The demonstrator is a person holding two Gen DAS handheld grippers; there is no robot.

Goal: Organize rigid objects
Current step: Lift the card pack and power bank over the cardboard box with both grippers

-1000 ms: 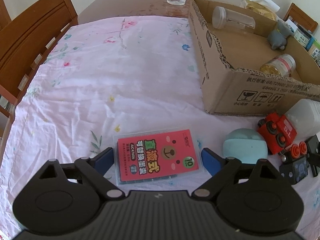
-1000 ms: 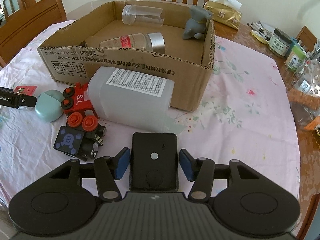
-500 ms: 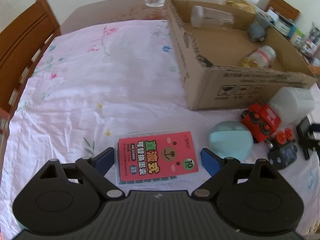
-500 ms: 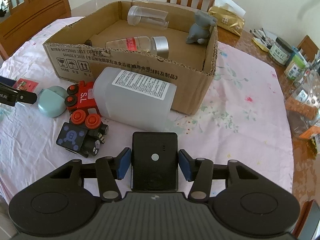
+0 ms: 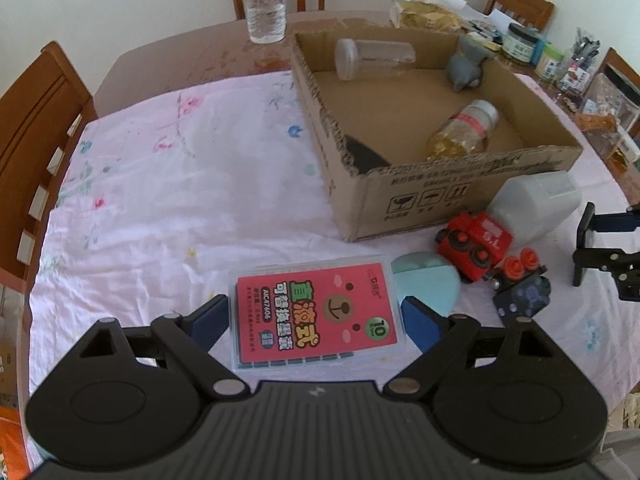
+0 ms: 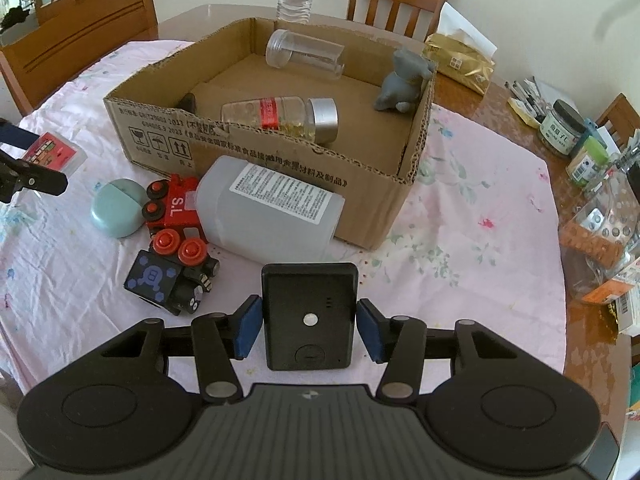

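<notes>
My left gripper [image 5: 314, 314] is shut on a red ink-cartridge box [image 5: 316, 314] and holds it above the pink tablecloth. My right gripper [image 6: 308, 322] is shut on a black device [image 6: 309, 316] and holds it above the cloth. A cardboard box [image 5: 452, 204] [image 6: 280, 162] holds a clear jar [image 6: 304, 54], a silver-capped bottle [image 6: 280, 118] and a grey figurine [image 6: 404, 82]. On the cloth in front of the box lie a white jug [image 6: 268, 216], a red toy train [image 6: 174, 206], a black toy [image 6: 168, 276] and a teal round case [image 6: 118, 206].
A water bottle [image 5: 265, 0] stands behind the cardboard box. Wooden chairs [image 5: 36, 140] ring the table. Jars and packets [image 6: 592, 184] crowd the right edge. A gold packet [image 6: 460, 64] lies behind the box.
Both grippers have risen with their objects and look down more steeply on the cardboard box. The left view has swung right, toward the box.
</notes>
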